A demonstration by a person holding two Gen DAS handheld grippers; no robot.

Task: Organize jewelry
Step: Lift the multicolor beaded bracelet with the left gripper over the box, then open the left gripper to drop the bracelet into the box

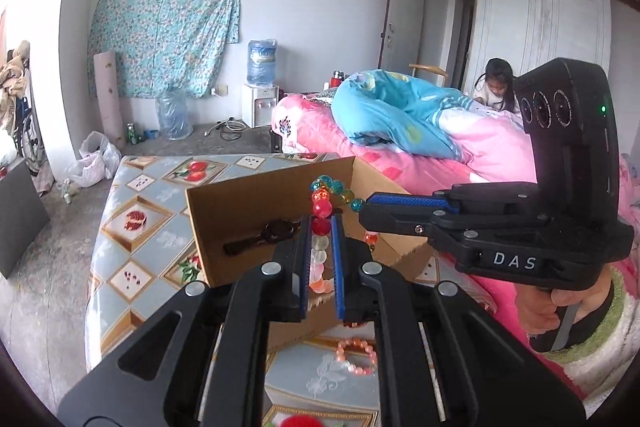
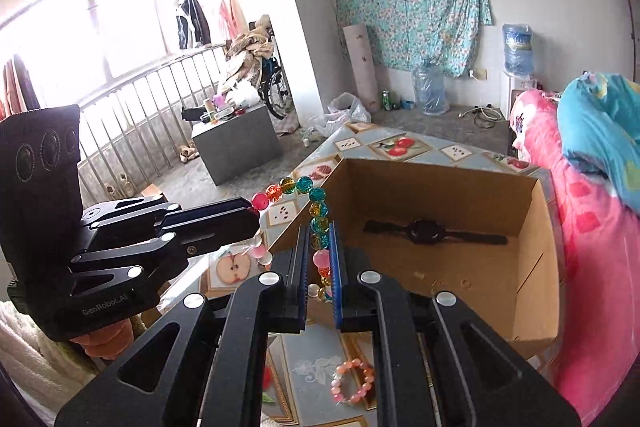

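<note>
Both hand-held grippers are clamped on one bead necklace [image 2: 316, 215], which hangs stretched between them above the near wall of an open cardboard box [image 2: 532, 239].

In the left wrist view, the left hand-held gripper [image 1: 320, 227] has its jaws nearly closed on the pale and red beads of the strand. The beads run up between the blue pads, and the teal, amber and red beads at the top curve toward 3 o'clock. There they meet the tip of the right hand-held gripper [image 1: 366, 205], which reaches in from the 3 o'clock side, gripped by a hand [image 1: 548, 311] in a fluffy sleeve.

In the right wrist view, the right hand-held gripper [image 2: 320, 227] pinches the coloured beads between its pads. The strand arcs up and over toward 9 o'clock to the left hand-held gripper [image 2: 256, 209], whose jaws are closed on a red bead, with pale pink beads dangling below it.

The box stands on a surface [image 2: 400, 147] covered with a fruit-patterned cloth. A black wristwatch [image 2: 428, 231] lies flat on the box floor, toward its far wall. A pink bead bracelet [image 2: 354, 381] lies on the cloth at 6 o'clock of the box, outside it and just in front of its near wall. A bed with pink bedding [image 1: 480, 147] is at 3 o'clock of the surface.
</note>
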